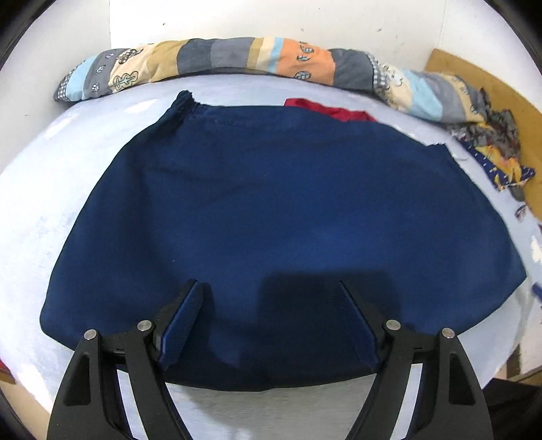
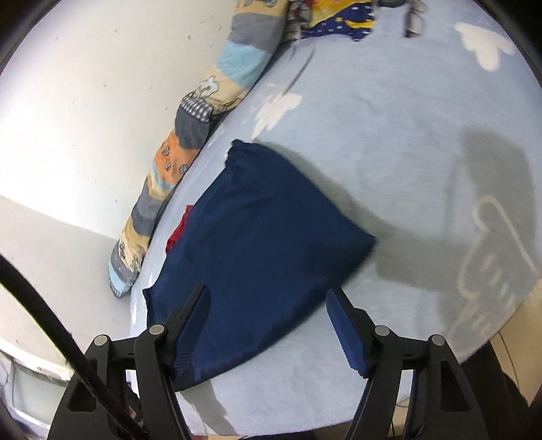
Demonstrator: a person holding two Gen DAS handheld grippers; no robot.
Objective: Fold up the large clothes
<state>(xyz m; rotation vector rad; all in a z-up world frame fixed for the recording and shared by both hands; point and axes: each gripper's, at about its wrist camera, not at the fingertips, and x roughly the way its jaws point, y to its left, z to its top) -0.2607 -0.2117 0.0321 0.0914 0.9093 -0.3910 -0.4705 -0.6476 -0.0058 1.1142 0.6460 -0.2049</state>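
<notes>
A navy blue garment [image 1: 277, 210] lies folded flat on a pale blue bed sheet [image 1: 30, 210], with a strip of red cloth [image 1: 335, 110] showing at its far edge. My left gripper [image 1: 269, 287] hangs open just above the garment's near edge, nothing between its blue pads. In the right wrist view the same navy garment [image 2: 267, 243] lies on the sheet [image 2: 389, 135], the red cloth [image 2: 178, 233] peeking out on its left side. My right gripper [image 2: 267, 294] is open over the garment's near corner, holding nothing.
A rolled patchwork blanket [image 1: 237, 61] lies along the white wall [image 1: 271, 17] at the far side of the bed. A heap of patterned clothes [image 1: 498, 149] sits at the far right, by a brown board [image 1: 491, 81]. A black cable [image 2: 50, 325] crosses the right wrist view's lower left.
</notes>
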